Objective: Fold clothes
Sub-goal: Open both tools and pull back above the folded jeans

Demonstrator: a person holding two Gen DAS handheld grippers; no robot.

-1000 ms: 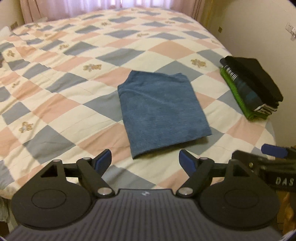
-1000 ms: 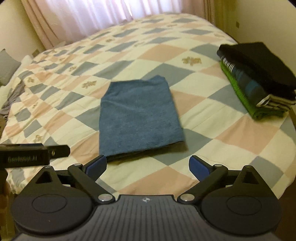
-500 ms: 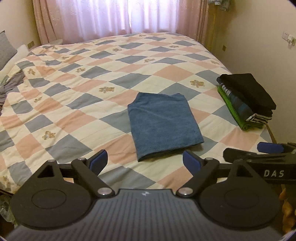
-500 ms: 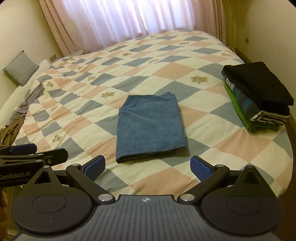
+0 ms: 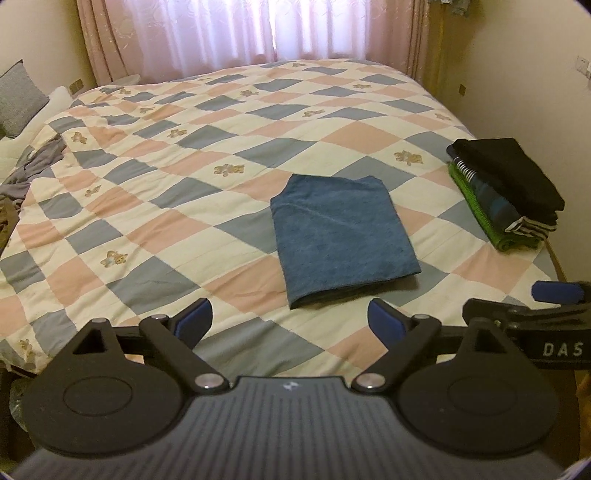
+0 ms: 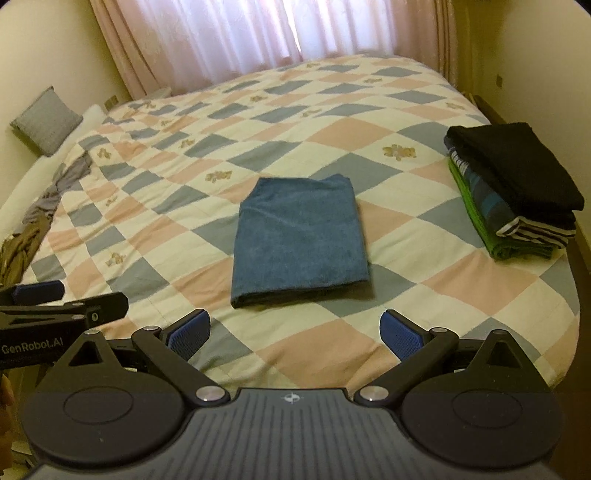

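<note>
A folded blue towel lies flat on the checkered quilt, near the bed's front edge; it also shows in the right wrist view. My left gripper is open and empty, held back from the towel's near edge. My right gripper is open and empty, also short of the towel. The right gripper's side shows at the right of the left wrist view, and the left gripper's side at the left of the right wrist view.
A stack of folded clothes, black on top and green at the bottom, sits at the bed's right edge. Crumpled garments lie at the left edge. A grey pillow and curtains are at the back.
Both grippers have pulled back and up from the bed, so the towel looks smaller and more of the room shows. Both stay open. The towel has not moved.
</note>
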